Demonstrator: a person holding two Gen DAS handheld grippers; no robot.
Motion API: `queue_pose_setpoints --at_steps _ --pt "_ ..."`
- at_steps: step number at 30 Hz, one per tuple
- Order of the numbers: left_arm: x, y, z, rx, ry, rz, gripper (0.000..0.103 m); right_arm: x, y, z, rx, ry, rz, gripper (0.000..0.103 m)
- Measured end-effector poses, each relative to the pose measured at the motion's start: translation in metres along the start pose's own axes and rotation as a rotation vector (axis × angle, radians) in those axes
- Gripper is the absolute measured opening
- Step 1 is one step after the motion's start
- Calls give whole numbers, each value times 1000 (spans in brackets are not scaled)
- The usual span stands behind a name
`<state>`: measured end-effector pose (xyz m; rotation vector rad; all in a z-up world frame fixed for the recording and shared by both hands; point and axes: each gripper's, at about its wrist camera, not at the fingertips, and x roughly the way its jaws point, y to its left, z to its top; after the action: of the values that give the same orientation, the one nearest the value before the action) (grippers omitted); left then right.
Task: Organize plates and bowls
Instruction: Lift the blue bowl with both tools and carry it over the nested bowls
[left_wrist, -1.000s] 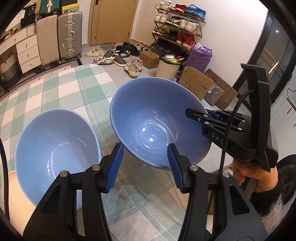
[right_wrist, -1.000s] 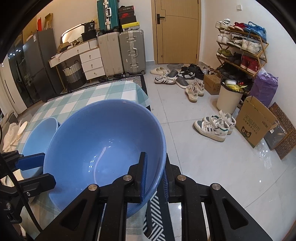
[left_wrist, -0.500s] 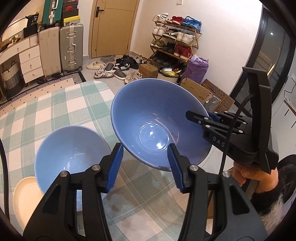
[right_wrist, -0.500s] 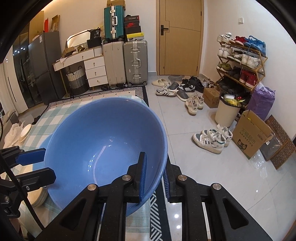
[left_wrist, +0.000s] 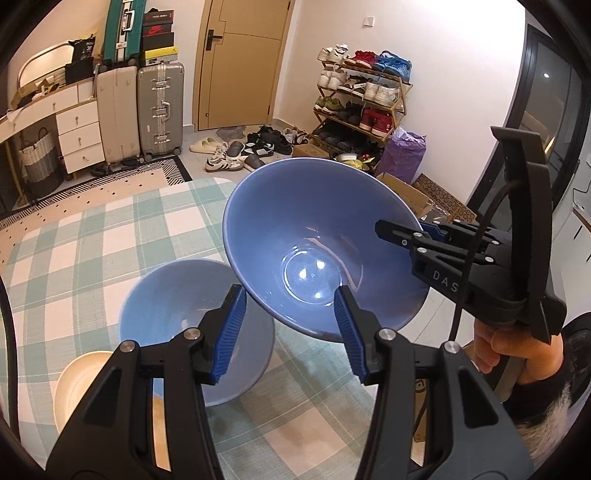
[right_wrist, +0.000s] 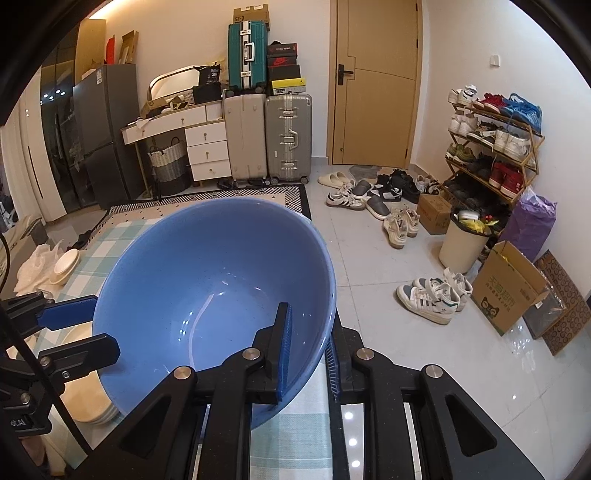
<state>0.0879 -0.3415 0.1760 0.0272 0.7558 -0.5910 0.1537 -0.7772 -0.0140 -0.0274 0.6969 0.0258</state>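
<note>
Checked tabletop (left_wrist: 92, 236) is carrying a second blue bowl (left_wrist: 177, 295). Right tool (right_wrist: 308, 350) is pinching the raised blue bowl (right_wrist: 207, 280) by its rim, keeping it tilted for nesting; left tool (left_wrist: 288, 328) is hanging open, empty.

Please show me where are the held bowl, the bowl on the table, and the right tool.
held bowl (left_wrist: 310, 236), left wrist view, inner wall
table bowl (left_wrist: 173, 299), left wrist view, inside
right tool (right_wrist: 306, 354), right wrist view, between its fingertips, at the rim

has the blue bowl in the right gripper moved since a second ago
Yes. The held bowl, pinched at its rim by the right gripper, has risen: the second blue bowl on the table now sits well below it.
</note>
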Motion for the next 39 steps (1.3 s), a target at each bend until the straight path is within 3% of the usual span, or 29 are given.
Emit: queue_pose_setpoints --at_steps 16,28,39 --pt "-46 51 -19 -49 -11 59 47 9 62 9 -60 11 54 19" --pt "-41 88 -35 -88 28 96 47 46 92 5 -76 52 105 21" --pt "-7 110 -37 -93 62 116 47 72 108 -3 -83 83 120 22"
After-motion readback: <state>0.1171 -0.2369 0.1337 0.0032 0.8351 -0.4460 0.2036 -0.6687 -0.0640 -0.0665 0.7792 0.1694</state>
